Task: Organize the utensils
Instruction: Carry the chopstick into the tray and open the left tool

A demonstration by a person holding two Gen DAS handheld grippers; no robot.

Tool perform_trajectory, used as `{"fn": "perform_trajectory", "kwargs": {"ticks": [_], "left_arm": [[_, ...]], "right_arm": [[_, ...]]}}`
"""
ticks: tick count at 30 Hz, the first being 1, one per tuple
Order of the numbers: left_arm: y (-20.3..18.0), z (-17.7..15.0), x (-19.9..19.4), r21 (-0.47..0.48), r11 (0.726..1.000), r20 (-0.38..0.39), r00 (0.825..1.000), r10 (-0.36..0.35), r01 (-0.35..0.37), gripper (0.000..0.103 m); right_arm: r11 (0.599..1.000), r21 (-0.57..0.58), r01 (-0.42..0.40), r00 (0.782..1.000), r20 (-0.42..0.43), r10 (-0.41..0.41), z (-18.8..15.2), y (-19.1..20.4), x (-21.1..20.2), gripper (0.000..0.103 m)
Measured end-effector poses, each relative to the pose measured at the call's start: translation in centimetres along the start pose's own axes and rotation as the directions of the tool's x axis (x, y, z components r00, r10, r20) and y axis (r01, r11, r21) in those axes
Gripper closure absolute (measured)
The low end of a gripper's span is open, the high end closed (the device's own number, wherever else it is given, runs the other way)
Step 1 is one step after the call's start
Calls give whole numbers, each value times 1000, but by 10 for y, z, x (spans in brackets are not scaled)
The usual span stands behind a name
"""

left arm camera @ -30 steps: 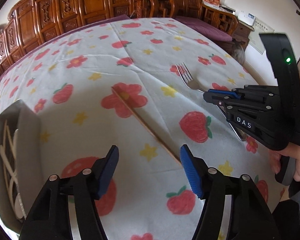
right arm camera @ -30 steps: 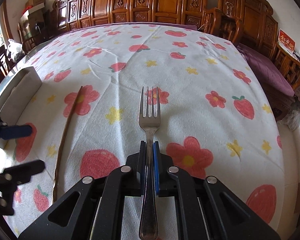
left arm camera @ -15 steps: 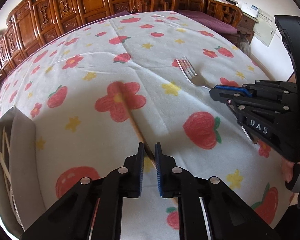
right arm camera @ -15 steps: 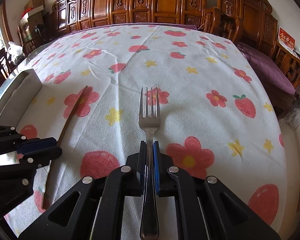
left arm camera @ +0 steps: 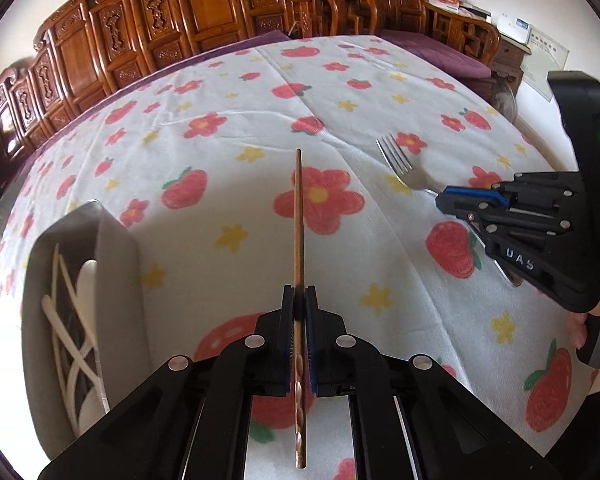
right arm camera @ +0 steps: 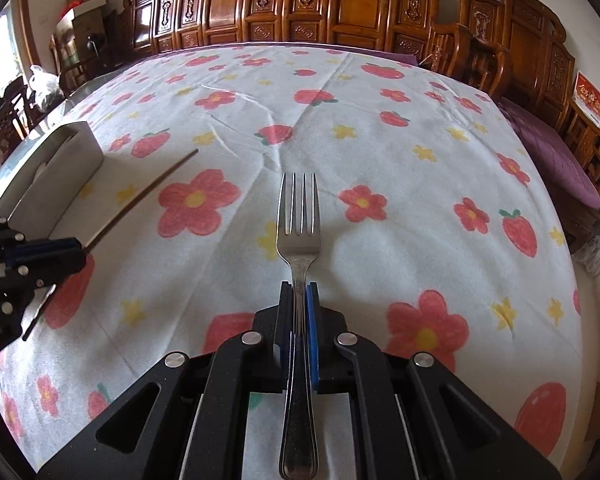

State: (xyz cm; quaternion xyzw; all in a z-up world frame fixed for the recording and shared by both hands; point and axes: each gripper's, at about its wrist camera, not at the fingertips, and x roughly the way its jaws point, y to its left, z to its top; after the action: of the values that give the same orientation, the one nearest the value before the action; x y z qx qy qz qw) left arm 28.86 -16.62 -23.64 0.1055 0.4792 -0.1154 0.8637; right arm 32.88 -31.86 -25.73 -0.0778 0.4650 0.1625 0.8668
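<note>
My left gripper [left arm camera: 299,300] is shut on a brown wooden chopstick [left arm camera: 298,216] that points straight ahead, lifted above the cloth. My right gripper [right arm camera: 299,294] is shut on the handle of a metal fork [right arm camera: 299,216], tines forward. The fork [left arm camera: 398,164] and right gripper [left arm camera: 446,200] show at the right of the left wrist view. The chopstick [right arm camera: 148,192] and left gripper [right arm camera: 78,250] show at the left of the right wrist view. A grey utensil tray [left arm camera: 116,280] at the left holds white utensils [left arm camera: 66,320].
The table carries a white cloth with strawberries and flowers [right arm camera: 380,128]. Carved wooden chairs [right arm camera: 300,4] stand around the far edge. The grey tray [right arm camera: 68,148] stands near the table's left edge. A purple cushion [right arm camera: 548,152] lies on a seat at the right.
My left gripper closed on the chopstick and lifted it off the cloth; it now points straight ahead. My right gripper still holds the fork, slightly raised.
</note>
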Motion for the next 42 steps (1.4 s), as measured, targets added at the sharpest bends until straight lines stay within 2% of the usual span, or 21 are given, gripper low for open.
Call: {"fn": "perform_trajectory", "kwargs": {"ticks": [17,25,30,35,42], "left_arm": [[54,-4,-49,-10,1000,91,996,-12,13,99],[85,-9,-66,-19,1000,128,992,-21,24,99],[110,-15,-70,-27,1000,137,991,6,-2,99],[139,-23,-70,-62,998,132,991,14,-6,99],[166,-40,-47,-109,994,68,997,28,-20,99]], "right_arm": [[996,-85,-38,999,-1,38,20,57,8,95],[988,-144,-60,997,42,66,26,85,-9,95],[980,-193,-56,995,66,70,27,104,-19,95],[974,-217,-64,993,79,84,28,116,-25,95],[966,-255,-48,995,74,69,27,129,-24,95]]}}
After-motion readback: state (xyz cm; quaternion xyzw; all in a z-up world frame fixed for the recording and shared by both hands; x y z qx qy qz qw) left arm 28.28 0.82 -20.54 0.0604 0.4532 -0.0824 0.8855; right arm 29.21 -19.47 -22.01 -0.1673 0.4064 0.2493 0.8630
